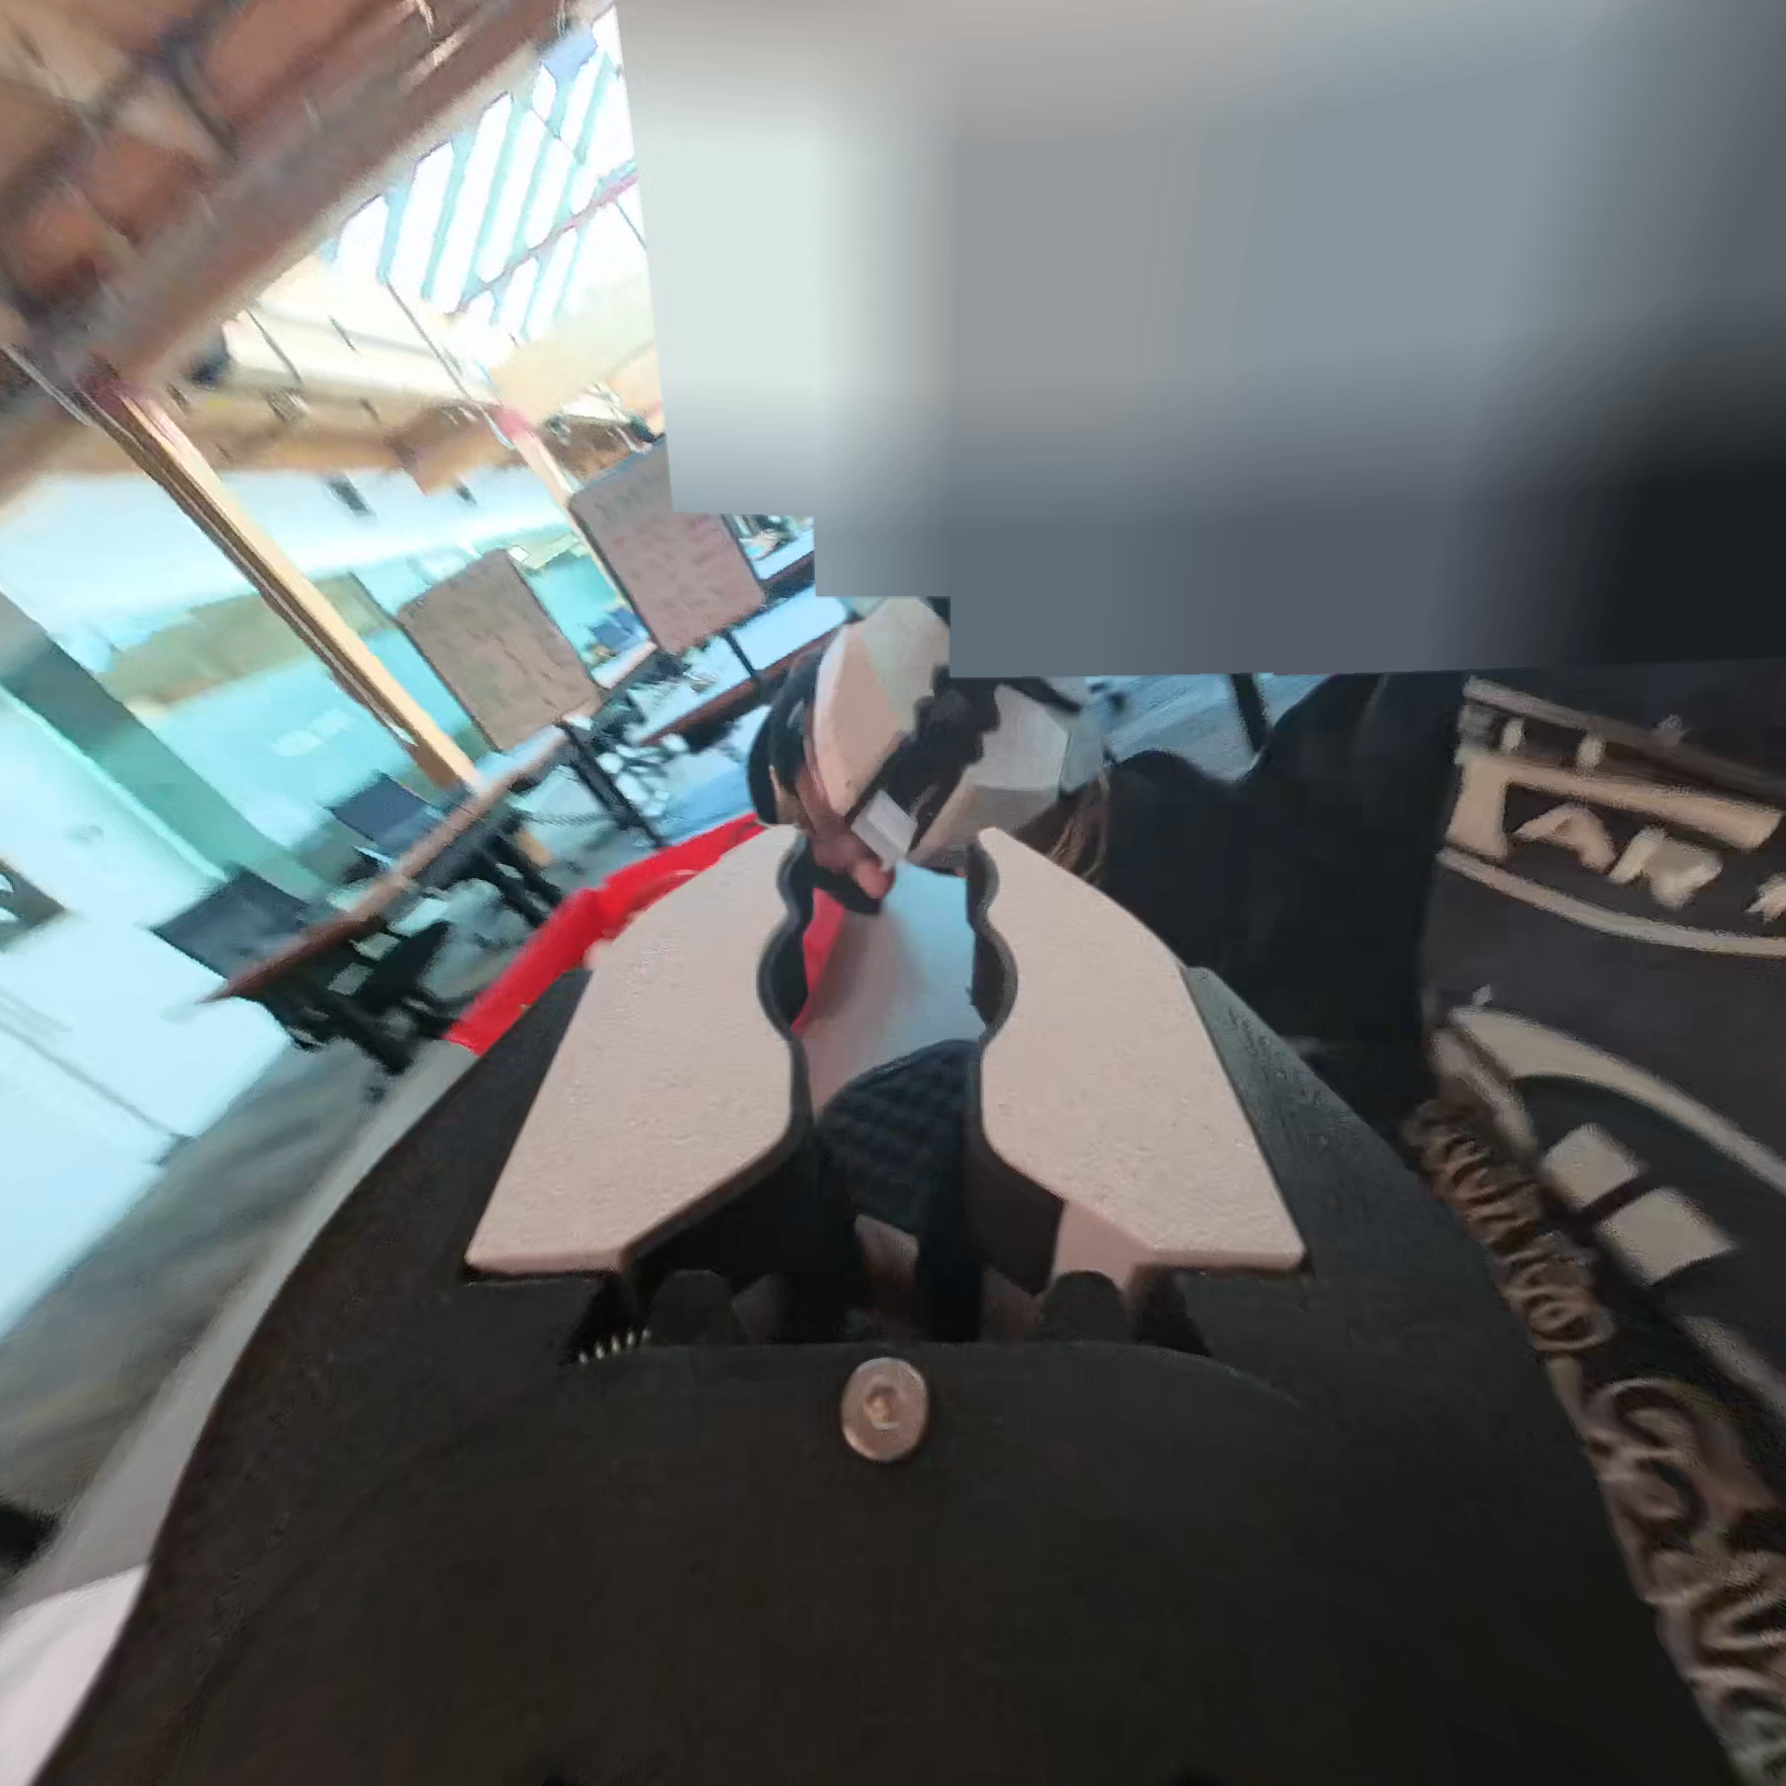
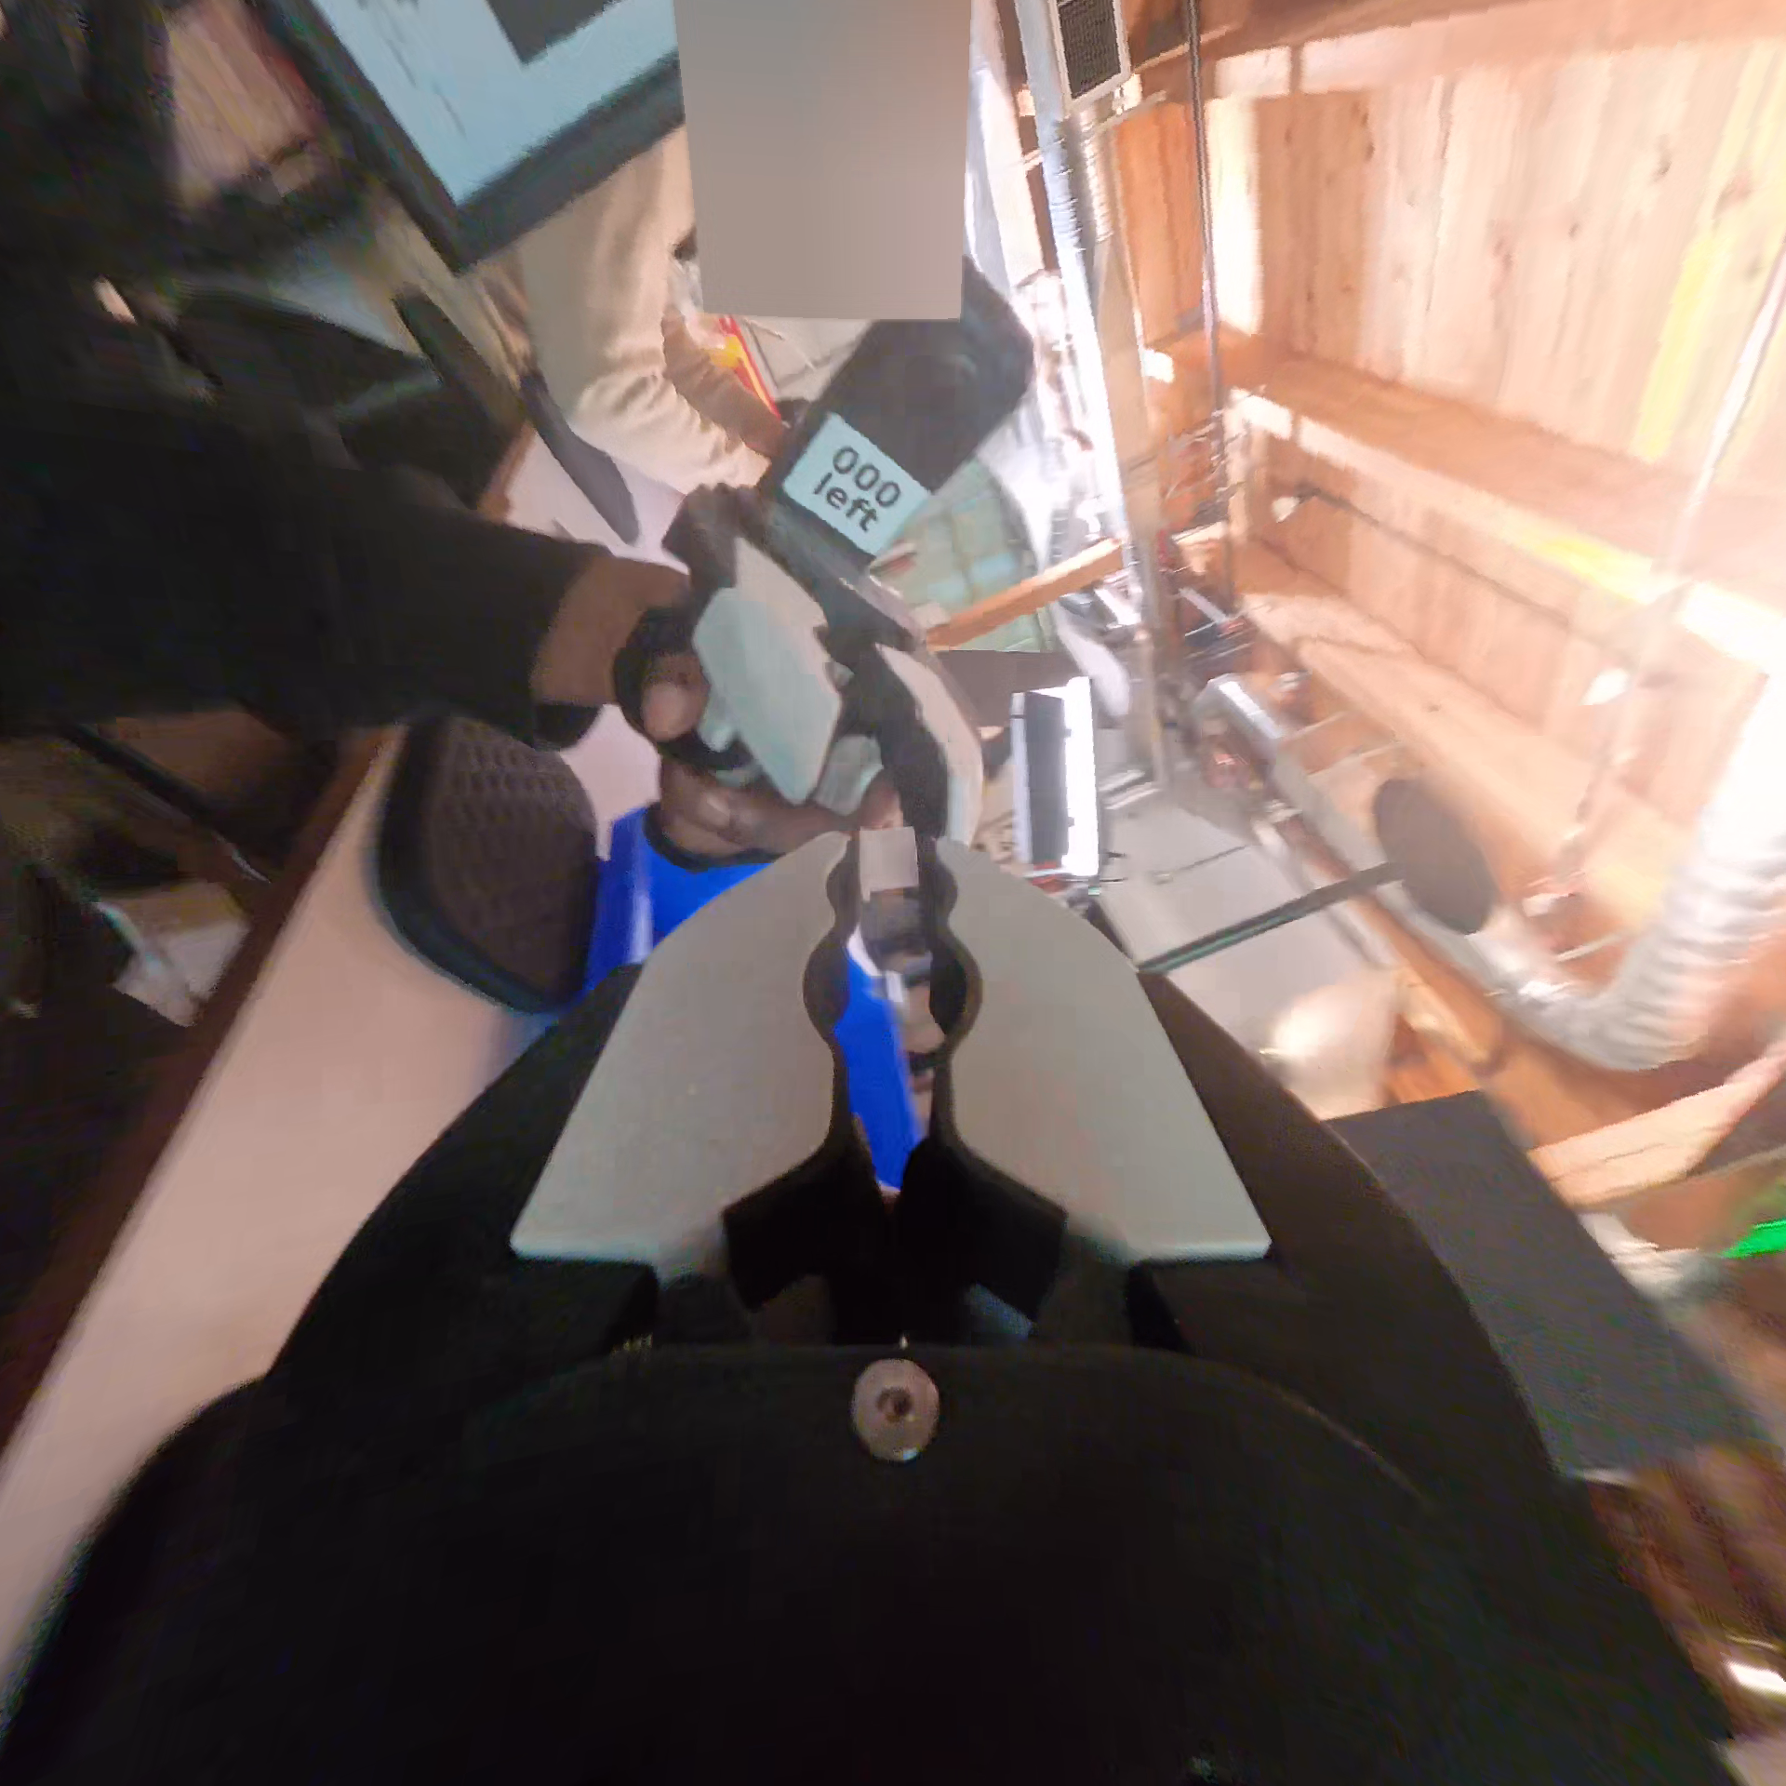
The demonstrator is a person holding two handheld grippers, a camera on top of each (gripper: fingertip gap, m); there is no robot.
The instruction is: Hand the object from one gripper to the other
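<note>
Fingers of the left gripper (image 1: 886, 850) stand clearly apart in the left wrist view and nothing lies between them, although their dark inner edges hide part of what is beyond. A pale surface (image 1: 928, 937) shows in the gap, and at their left side there is a red thing (image 1: 705, 879), too blurred to say what it is. Just beyond the tips, the small white block (image 1: 884, 826) sits at the end of the other tool, which faces this one, and a bit of a hand (image 1: 846, 855) shows beside it. Most of that tool is cut off by a grey patch above. In the right wrist view, the fingers of the right gripper (image 2: 891, 850) are close together and they pinch the block at their very tips. Only its near face is visible, and how deep it goes between the pads I cannot tell. Behind the block, the left tool points back toward it with its tips near the block, apart from it as far as I can see. A hand (image 2: 657, 676) in a black sleeve (image 2: 290, 580) carries that tool. Lower behind the fingers there is something blue (image 2: 638, 908), mostly covered.
</note>
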